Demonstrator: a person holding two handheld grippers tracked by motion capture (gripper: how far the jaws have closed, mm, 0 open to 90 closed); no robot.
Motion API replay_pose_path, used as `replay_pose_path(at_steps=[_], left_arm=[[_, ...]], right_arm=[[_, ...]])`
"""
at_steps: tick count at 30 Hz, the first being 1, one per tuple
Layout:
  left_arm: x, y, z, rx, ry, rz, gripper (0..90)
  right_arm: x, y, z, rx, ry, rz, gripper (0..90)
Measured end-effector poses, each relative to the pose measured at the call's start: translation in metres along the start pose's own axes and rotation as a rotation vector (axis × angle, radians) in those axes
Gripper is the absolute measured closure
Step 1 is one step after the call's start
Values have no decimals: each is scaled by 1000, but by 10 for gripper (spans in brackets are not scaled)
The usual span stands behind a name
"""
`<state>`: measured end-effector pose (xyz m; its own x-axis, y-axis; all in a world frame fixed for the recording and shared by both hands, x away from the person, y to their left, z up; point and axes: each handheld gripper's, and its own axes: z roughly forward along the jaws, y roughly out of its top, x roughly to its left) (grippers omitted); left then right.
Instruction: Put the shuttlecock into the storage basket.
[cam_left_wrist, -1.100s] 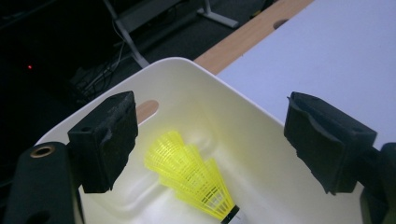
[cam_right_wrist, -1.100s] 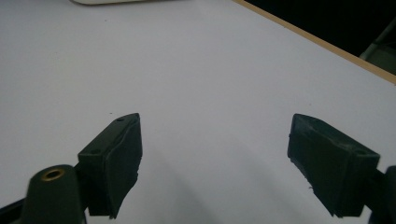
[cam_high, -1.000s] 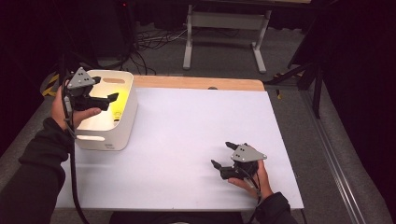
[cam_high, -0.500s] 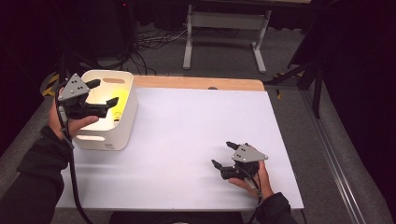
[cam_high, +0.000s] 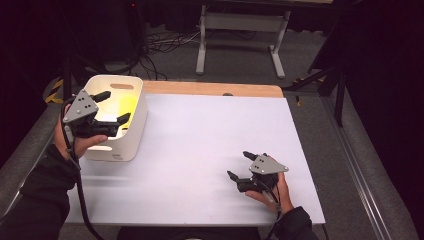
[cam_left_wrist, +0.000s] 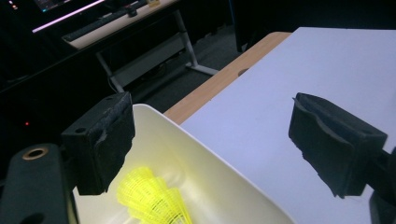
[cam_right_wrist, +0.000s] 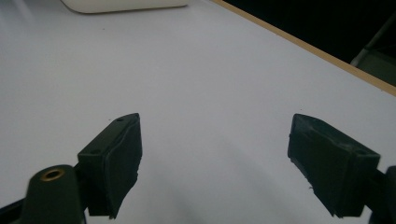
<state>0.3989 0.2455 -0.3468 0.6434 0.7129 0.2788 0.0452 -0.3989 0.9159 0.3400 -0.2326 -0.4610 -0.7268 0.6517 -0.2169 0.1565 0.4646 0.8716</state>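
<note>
**A:** Where does the work stand, going from your left to your right?

**B:** On my left, my left gripper hangs over the near rim of a white bin at the table's left edge. Its jaws are spread wide and hold nothing. Inside the bin lie yellow shuttlecocks, resting against the inner wall below the jaws. So I judge the dropping-in part done: they sit in the bin, and I see no other loose piece left to collect.

**A:** And further right?

**B:** The white table is bare across its middle. My right gripper rests low near the front right corner, well apart from the bin, jaws also spread and empty.

**A:** Anything in the way?

**B:** Nothing on the tabletop. Behind it a strip of wooden edge shows, then a dark floor with cables and a metal stand, all well clear of my hands.
</note>
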Motion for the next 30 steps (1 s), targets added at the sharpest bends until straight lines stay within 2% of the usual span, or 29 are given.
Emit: replay_pose_path(at_steps=[6,16,18,21,25,27,30], left_arm=[[-8,0,-2,-16,-11,17,150],[-22,-2,-6,-64,-38,8,141],[-24,-2,-6,-67,-32,11,140],[-28,-5,-6,-86,-41,-10,117],[-33,-6,-6,-101,-47,-13,107],[-36,-7,-6,-99,-42,4,105],[-40,-8,-6,-114,-55,-6,100]], right_arm=[[1,0,0,-1,-1,-4,188],[3,3,-3,-17,-2,-14,179],[3,3,-3,-17,-2,-15,178],[2,3,-4,-25,-2,-7,169],[3,3,-4,-23,-11,-11,163],[3,4,-5,-21,-13,-12,162],[3,3,-5,-21,-13,-12,160]])
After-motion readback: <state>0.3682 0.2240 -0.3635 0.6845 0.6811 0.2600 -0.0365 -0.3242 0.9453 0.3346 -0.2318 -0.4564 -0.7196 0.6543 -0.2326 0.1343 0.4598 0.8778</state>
